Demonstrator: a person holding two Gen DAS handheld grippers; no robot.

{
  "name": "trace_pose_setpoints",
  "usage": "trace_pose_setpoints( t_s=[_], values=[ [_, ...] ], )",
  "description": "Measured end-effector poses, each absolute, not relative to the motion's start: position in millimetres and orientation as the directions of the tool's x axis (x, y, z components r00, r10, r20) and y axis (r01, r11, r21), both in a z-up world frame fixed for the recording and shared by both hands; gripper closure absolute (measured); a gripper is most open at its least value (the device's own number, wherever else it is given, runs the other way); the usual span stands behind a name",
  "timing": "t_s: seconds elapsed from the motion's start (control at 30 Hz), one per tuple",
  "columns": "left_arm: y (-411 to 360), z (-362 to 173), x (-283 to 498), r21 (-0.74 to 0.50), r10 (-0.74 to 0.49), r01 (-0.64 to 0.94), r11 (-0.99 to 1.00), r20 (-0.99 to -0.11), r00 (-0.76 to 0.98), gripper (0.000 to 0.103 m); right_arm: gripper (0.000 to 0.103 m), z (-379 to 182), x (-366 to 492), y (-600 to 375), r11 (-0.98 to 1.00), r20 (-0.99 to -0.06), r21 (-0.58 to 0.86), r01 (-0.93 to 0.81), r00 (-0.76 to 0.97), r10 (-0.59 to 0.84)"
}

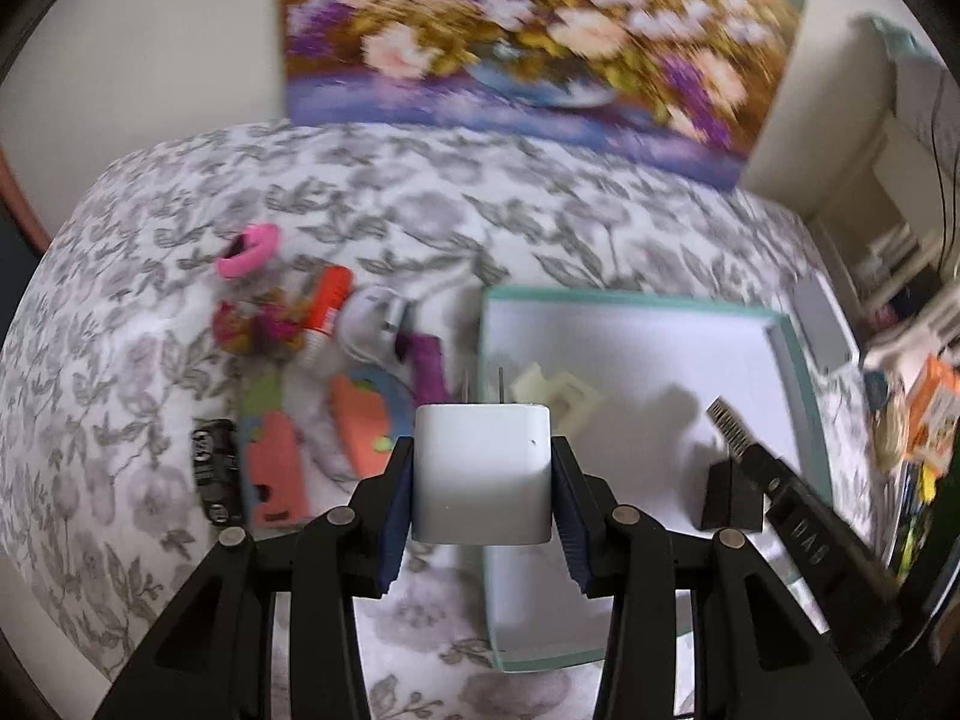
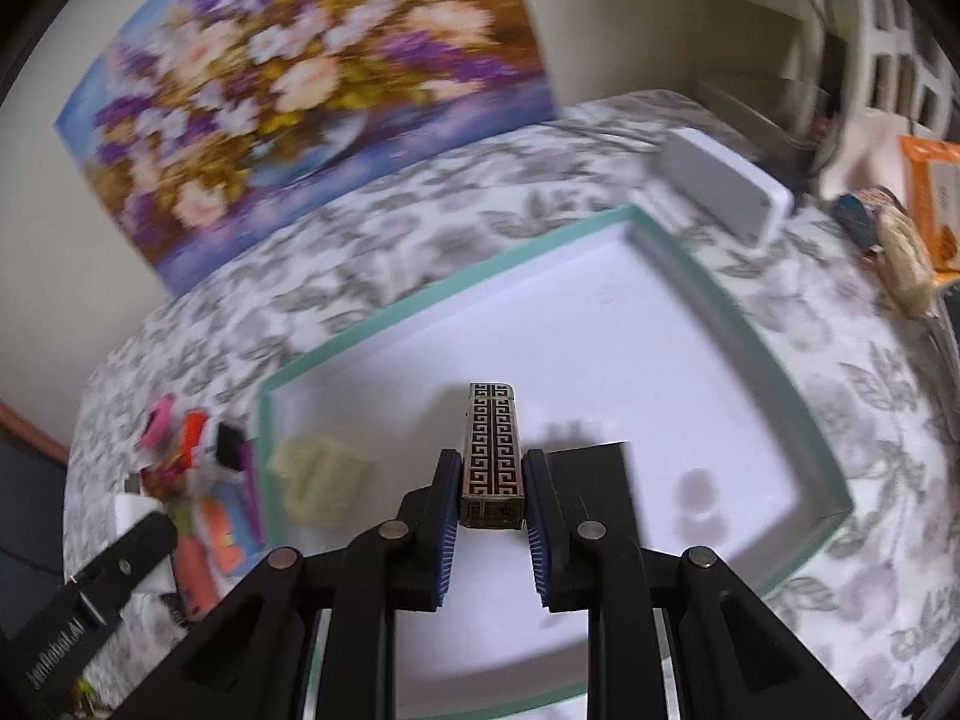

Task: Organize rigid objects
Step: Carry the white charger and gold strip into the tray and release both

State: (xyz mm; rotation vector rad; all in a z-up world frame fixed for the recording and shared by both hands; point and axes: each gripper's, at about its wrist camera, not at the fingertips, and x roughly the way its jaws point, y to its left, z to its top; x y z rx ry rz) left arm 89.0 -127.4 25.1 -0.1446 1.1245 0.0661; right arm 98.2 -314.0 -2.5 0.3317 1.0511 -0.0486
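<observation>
Here white charger (image 1: 481, 474) clamped between left tongs (image 1: 483, 480)

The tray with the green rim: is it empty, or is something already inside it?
Not empty. The tray already holds one cream-coloured plastic piece near its left edge; the rest of its white floor is bare.

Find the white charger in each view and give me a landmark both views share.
Left wrist view: the charger sits at bottom centre, clamped in the left gripper, prongs pointing away.
Right wrist view: the charger shows only as a white corner at the far left edge, partly hidden by the left gripper.
Shared landmark: the tray with the teal rim.
</observation>
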Motion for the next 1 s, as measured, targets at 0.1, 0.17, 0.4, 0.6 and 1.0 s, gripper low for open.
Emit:
trace_pose_setpoints(
  t_s=[0.1, 0.17, 0.4, 0.6, 1.0],
  values=[
    [-140, 15, 91, -0.083, -0.037, -0.098, 0.992, -0.916, 0.399, 0.059, 0.081, -6, 98, -331, 0.945, -0.863, 0.229, 0.235, 0.498, 0.085],
    [-147, 8, 93, -0.089, -0.051, -0.084, 0.992, -0.924, 0.378, 0.059, 0.081, -8, 98, -341, 0.943, -0.865, 0.213, 0.255, 0.499, 0.061],
    [-162, -12, 98, -0.069, -0.049, -0.05, 0.996, -0.944, 0.325, 0.059, 0.081, -17, 97, -367, 0.933, -0.874, 0.179, 0.311, 0.485, 0.006],
    [-168, -23, 101, -0.064, -0.05, -0.039, 0.997, -0.955, 0.294, 0.059, 0.081, -18, 94, -376, 0.932, -0.872, 0.153, 0.329, 0.488, -0.029],
    [-178, -27, 100, -0.032, -0.029, -0.004, 0.999, -0.959, 0.28, 0.059, 0.081, -42, 98, -373, 0.933, -0.918, 0.143, 0.331, 0.397, 0.0]
  ],
)
